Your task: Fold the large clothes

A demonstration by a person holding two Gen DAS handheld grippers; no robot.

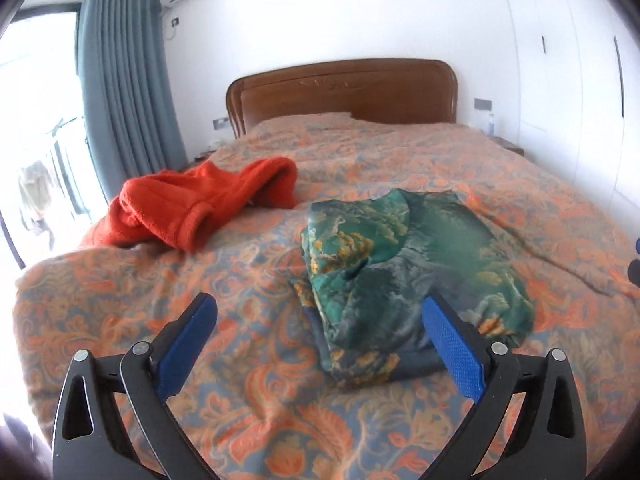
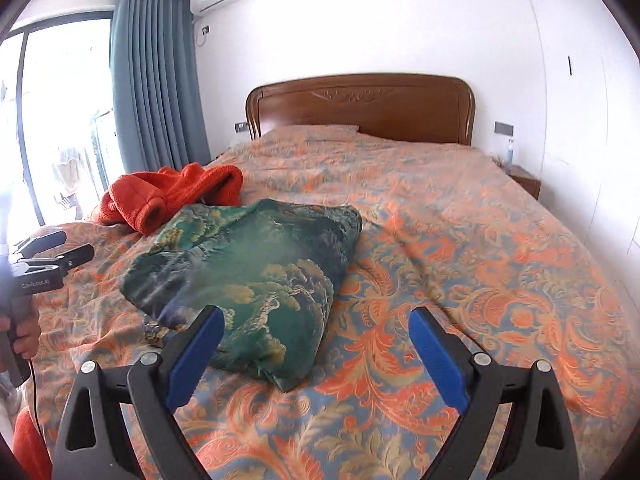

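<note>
A green patterned garment [image 1: 404,272] lies folded into a compact bundle on the bed; it also shows in the right wrist view [image 2: 252,280]. A red-orange fleece garment [image 1: 200,208] lies crumpled and unfolded beyond it at the left, also in the right wrist view [image 2: 172,196]. My left gripper [image 1: 320,320] is open and empty, hovering above the near edge of the green bundle. It also shows at the left edge of the right wrist view [image 2: 48,256]. My right gripper [image 2: 316,332] is open and empty, just above the bundle's near right corner.
The bed has an orange and blue paisley cover [image 2: 460,264] and a wooden headboard [image 2: 360,108]. A nightstand with a bottle [image 2: 520,176] stands at the right. Blue curtains [image 2: 156,80] and a glass door are at the left. White wardrobe doors [image 2: 580,120] line the right wall.
</note>
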